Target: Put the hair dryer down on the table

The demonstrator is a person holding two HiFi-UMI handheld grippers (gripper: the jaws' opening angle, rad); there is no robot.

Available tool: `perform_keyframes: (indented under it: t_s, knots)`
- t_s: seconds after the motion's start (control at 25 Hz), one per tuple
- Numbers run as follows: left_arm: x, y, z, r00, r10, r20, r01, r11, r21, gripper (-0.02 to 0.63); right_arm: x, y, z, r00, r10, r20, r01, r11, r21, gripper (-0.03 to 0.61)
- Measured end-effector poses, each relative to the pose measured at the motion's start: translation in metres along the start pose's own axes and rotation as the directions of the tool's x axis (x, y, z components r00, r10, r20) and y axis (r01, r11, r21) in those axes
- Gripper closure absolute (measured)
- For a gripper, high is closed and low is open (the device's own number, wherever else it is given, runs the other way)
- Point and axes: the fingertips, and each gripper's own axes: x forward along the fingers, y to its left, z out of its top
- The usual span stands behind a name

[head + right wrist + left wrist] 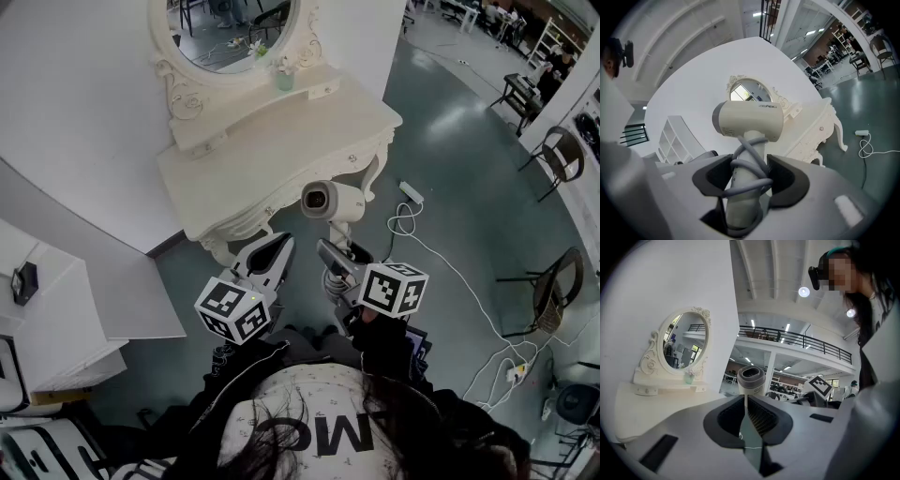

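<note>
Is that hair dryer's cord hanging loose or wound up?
Wound up: the grey cord coils around the handle of the cream hair dryer.

Your hair dryer [331, 201] is cream, with a dark grey ring round its mouth and a pale grey cord [749, 162] wound on the handle. Your left tongs [277, 246] and right tongs [337, 253] are light grey with near-black pads [790, 178], and each bears black-and-white square markers. The tabletop [281, 141] and the carved mirror frame [180, 86] are ivory white. A small vase [284, 82] is pale green. The floor [459, 178] is glossy dark teal, crossed by a white cable [450, 267]. Your top [309, 422] is white with black lettering.
</note>
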Motion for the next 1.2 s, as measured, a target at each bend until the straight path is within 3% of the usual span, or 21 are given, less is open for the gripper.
perform_keyframes:
  t_s: [0.64, 1.2]
  knots:
    - [0.021, -0.001, -0.004, 1.0, 0.03, -0.004, -0.03, 1.0, -0.006, 0.614, -0.005, -0.023, 0.014, 1.0, 0.01, -0.014, -0.01, 1.0, 0.003, 0.345]
    - [0.06, -0.034, -0.025, 0.999, 0.033, -0.024, -0.033, 0.999, -0.013, 0.614, -0.032, -0.063, 0.023, 0.998, 0.013, -0.055, -0.013, 1.0, -0.002, 0.345]
